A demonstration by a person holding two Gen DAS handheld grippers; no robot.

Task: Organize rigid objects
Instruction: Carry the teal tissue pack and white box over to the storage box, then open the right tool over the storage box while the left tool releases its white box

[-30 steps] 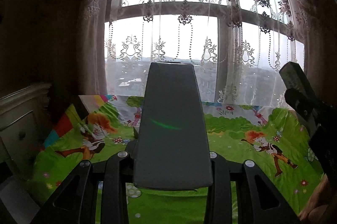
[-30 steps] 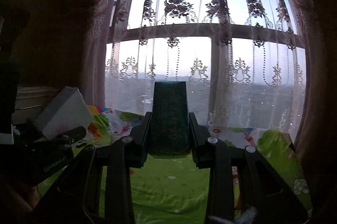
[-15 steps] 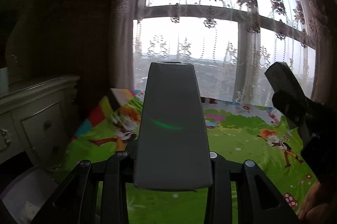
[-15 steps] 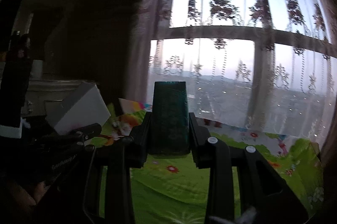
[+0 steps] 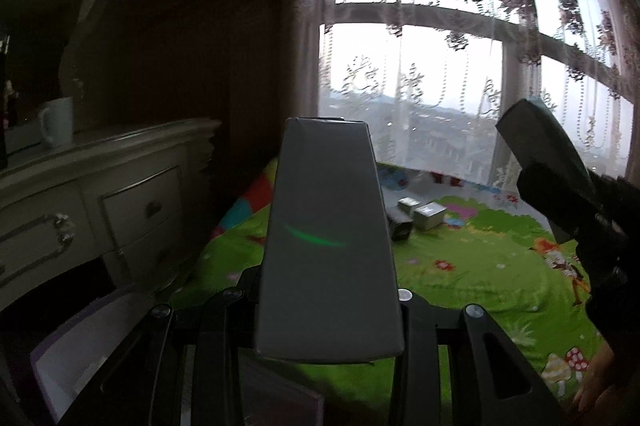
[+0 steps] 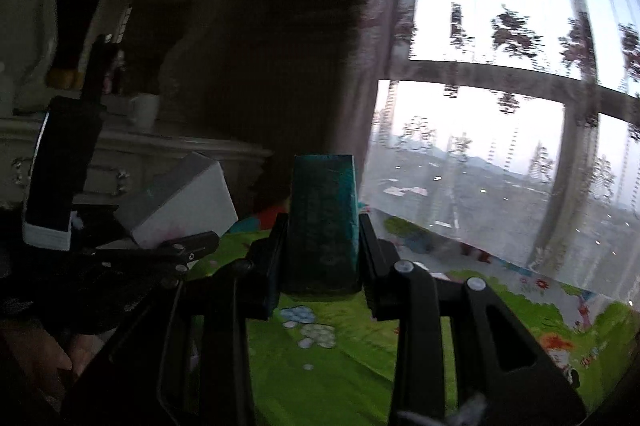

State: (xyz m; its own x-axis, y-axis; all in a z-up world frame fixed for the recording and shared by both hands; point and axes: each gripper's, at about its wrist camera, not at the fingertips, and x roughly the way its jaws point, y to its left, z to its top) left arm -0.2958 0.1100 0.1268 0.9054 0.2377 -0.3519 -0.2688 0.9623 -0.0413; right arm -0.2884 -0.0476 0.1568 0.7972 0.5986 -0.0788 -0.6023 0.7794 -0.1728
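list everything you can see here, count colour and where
grey box: 1, grey, clamped in left hand-held gripper
teal box: 1, dark teal, clamped in right hand-held gripper
small boxes: 3, two grey and one dark, on mat near window
mat: 1, green cartoon print, floor
dresser: 1, white, left of mat
mug: 1, white, on dresser
curtain: 1, sheer floral, over window
left hand-held gripper: 1, black
right hand-held gripper: 1, black

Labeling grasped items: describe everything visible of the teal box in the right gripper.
The teal box is a tall, narrow, dark teal carton with a mottled, slightly crinkled, paper-like skin. It stands upright, pointing forward, clamped on both sides by the right gripper, above the green play mat without touching it. From the left wrist view it appears dark and tilted.
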